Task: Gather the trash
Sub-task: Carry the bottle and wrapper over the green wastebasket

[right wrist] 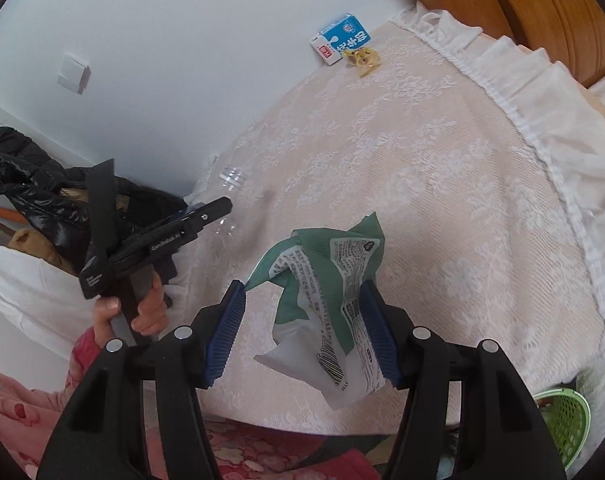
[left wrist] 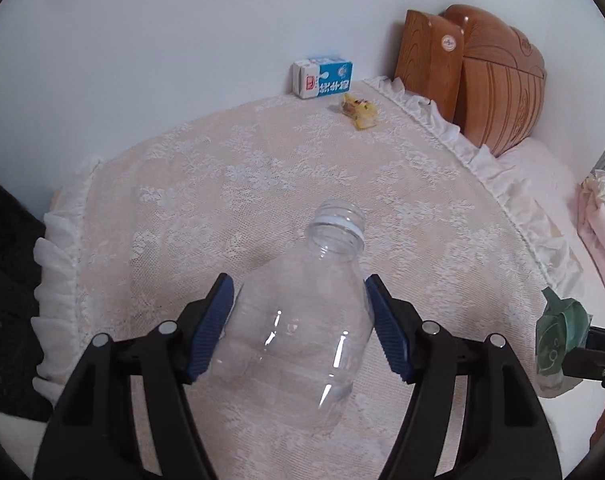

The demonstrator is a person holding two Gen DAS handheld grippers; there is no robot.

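Clear plastic bottle, empty and uncapped, sits between my left gripper pads above the lace-covered table, blue pads pressed on its shoulders at mid spread; thin slick walls could buckle or squirt out if I tilt or squeeze harder. My right gripper pinches a crumpled green-and-white wrapper mainly against one pad, a loose hold likely to slip before the green basket. Milk carton and yellow wrapper wait by the wall.

Soft, even daylight; faint shadows; both views sharp at centre, strongly bowed with dark vignetted corners.
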